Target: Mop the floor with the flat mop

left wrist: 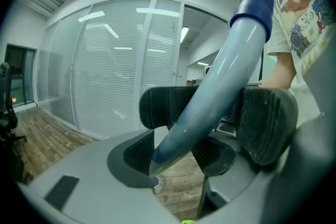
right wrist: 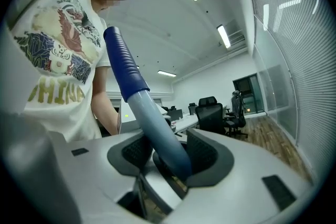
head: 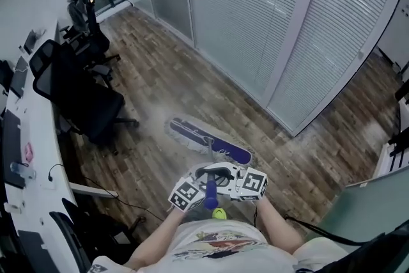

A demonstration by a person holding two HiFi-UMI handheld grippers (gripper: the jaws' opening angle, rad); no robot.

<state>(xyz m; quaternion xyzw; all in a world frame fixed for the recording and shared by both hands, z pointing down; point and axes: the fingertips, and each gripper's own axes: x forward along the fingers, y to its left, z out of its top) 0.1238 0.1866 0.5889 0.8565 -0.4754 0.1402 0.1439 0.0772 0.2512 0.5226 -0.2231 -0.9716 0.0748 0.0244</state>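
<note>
Both tools grip the mop handle [left wrist: 220, 76] close to the person's body. The left tool [left wrist: 210, 113] is clamped on the pale shaft below the ribbed blue grip, and the right tool [right wrist: 165, 152] is closed on the same shaft. The mop head [head: 208, 142] lies flat on the wood floor [head: 166, 67] ahead of the person, between the black office chair [head: 86, 102] at left and the glass partition [head: 255, 22] at right. Judgement: the shaft is stiff, light and smooth, likely slippery in the pads; the ribbed grip looks the surer hold. The fringed head looks soft and should drag slightly.
</note>
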